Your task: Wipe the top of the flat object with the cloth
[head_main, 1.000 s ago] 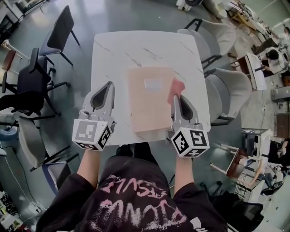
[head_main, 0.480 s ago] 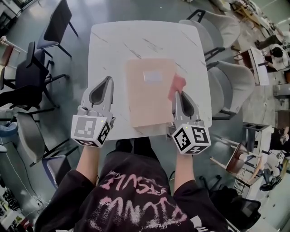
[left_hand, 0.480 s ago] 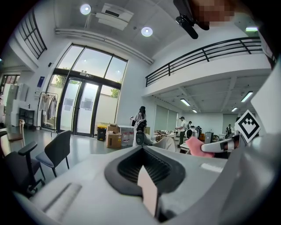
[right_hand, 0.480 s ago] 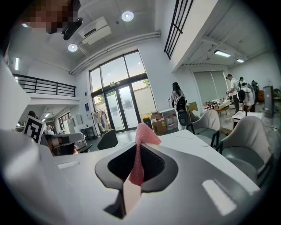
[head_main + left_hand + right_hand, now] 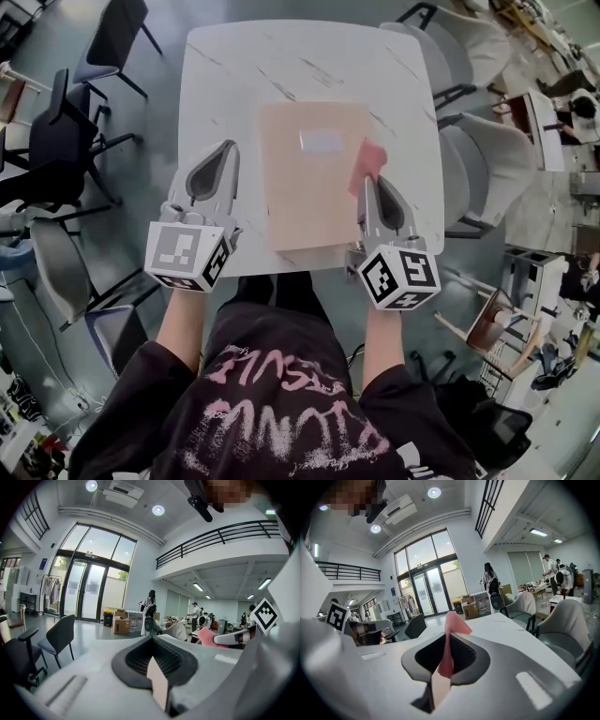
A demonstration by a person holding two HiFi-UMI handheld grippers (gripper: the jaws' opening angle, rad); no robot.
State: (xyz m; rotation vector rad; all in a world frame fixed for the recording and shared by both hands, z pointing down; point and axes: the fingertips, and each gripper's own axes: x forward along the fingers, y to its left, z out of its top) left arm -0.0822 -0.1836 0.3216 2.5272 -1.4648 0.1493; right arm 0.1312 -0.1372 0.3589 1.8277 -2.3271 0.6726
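A flat pale-orange folder (image 5: 309, 173) with a white label lies on the white marble table (image 5: 244, 84) in the head view. My right gripper (image 5: 375, 185) is shut on a pink cloth (image 5: 367, 165) at the folder's right edge; the cloth (image 5: 449, 641) stands pinched between the jaws in the right gripper view. My left gripper (image 5: 217, 155) hovers over the table left of the folder, shut with nothing in it. From the left gripper view the pink cloth (image 5: 209, 636) shows at the far right.
Dark chairs (image 5: 66, 122) stand left of the table, grey armchairs (image 5: 478, 141) to its right. The table's near edge (image 5: 309, 262) is just in front of the person's body. People stand far off in the hall.
The view has shifted so the table sits higher in frame. Both grippers keep their places beside the folder; the right one still holds the cloth at the folder's right edge.
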